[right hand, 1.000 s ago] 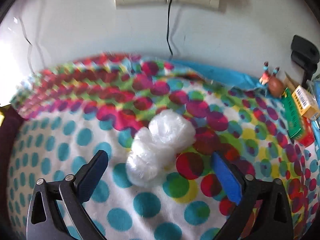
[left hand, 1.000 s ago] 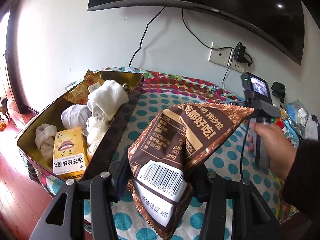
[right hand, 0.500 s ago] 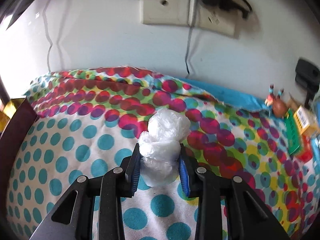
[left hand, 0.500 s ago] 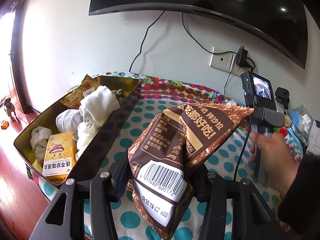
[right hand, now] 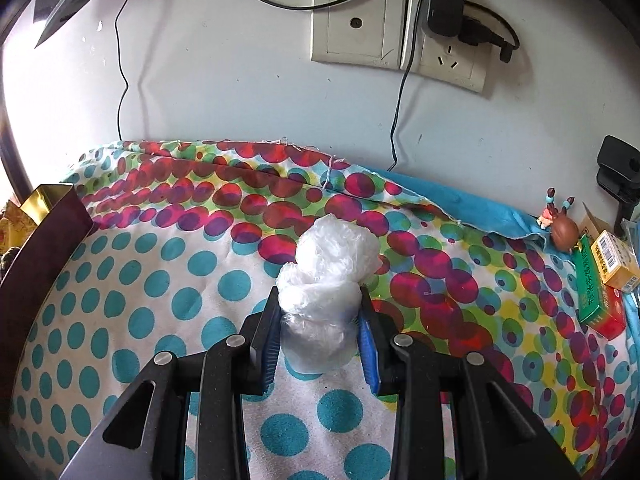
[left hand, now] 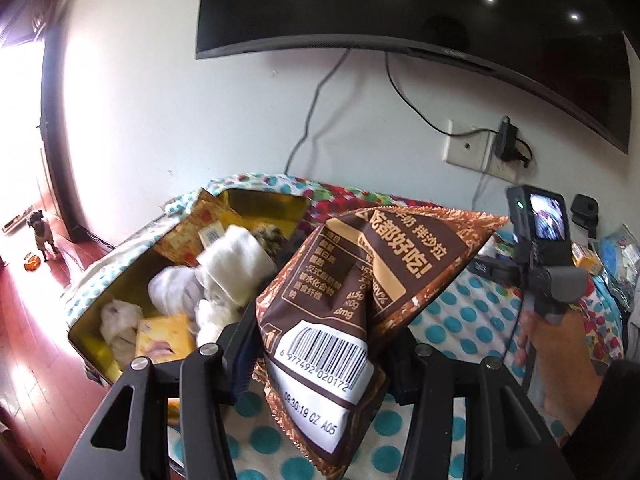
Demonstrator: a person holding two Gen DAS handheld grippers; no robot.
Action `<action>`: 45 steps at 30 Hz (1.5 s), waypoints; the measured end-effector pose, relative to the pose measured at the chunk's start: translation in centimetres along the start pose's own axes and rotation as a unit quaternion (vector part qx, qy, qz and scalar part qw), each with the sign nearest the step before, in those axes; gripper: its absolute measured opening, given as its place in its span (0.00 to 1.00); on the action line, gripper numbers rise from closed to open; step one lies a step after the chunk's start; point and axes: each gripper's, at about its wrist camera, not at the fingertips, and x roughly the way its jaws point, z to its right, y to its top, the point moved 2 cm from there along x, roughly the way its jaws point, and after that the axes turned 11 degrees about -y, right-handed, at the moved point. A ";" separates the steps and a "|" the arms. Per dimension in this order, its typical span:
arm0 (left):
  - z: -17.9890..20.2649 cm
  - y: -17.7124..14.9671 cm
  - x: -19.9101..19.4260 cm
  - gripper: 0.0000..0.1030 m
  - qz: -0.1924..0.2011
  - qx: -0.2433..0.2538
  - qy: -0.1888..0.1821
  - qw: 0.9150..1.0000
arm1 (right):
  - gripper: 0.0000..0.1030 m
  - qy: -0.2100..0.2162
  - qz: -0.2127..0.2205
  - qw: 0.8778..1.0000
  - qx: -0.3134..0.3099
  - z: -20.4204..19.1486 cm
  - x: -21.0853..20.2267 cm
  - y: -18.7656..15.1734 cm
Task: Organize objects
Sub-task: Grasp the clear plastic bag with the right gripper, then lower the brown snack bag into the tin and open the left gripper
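Note:
My left gripper (left hand: 320,344) is shut on a brown snack bag (left hand: 360,304) with a white barcode patch and holds it above the dotted cloth, right of a gold tin box (left hand: 100,308) that holds white cloths and a yellow carton. My right gripper (right hand: 318,320) is shut on a crumpled clear plastic bag (right hand: 328,272), lifted a little off the spotted cloth (right hand: 160,280). The right gripper's handle and camera (left hand: 544,248) show at the right of the left wrist view.
The tin's dark wall (right hand: 44,256) stands at the left edge in the right wrist view. Green and yellow boxes (right hand: 600,280) and a small figurine (right hand: 560,228) lie at the right. A wall socket with cables (right hand: 400,40) is behind. A small dog (left hand: 40,232) stands on the floor at far left.
My right gripper closed on the plastic bag and lifted it. My left gripper rose and shifted toward the tin with the snack bag held.

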 end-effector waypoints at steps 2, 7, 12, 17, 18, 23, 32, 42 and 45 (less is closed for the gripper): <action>-0.9 0.7 -0.1 0.50 0.003 -0.003 0.009 1.000 | 0.30 0.004 0.003 1.000 -0.002 -0.1 -0.1 0.0; -4.6 2.5 -0.8 0.50 0.014 -0.016 0.046 0.999 | 0.31 0.013 0.004 1.000 -0.001 -0.1 -0.2 0.1; -9.6 2.5 -1.5 0.51 0.001 -0.035 0.089 0.995 | 0.31 0.018 0.002 1.000 -0.003 -0.3 -0.1 0.1; -11.3 1.7 -1.2 0.51 -0.025 -0.030 0.108 0.993 | 0.31 0.020 0.000 1.000 -0.001 -0.3 -0.1 0.0; -11.5 1.4 -0.9 0.51 -0.031 -0.033 0.109 0.993 | 0.31 0.020 0.000 1.000 -0.001 -0.3 -0.1 0.0; -12.6 -0.1 1.1 0.51 -0.054 -0.060 0.111 0.991 | 0.32 0.021 0.000 1.000 -0.001 -0.3 -0.2 0.0; -12.3 0.0 5.2 0.51 -0.089 -0.051 0.115 0.988 | 0.33 0.021 -0.002 1.000 -0.002 -0.4 -0.1 0.0; -11.9 0.0 5.1 1.00 -0.084 -0.028 0.103 0.991 | 0.34 0.016 0.003 1.000 -0.010 -0.8 -0.4 0.1; -11.1 -0.2 2.5 1.00 -0.046 -0.017 0.105 0.993 | 0.34 0.015 0.004 1.000 -0.015 -1.1 -0.4 0.1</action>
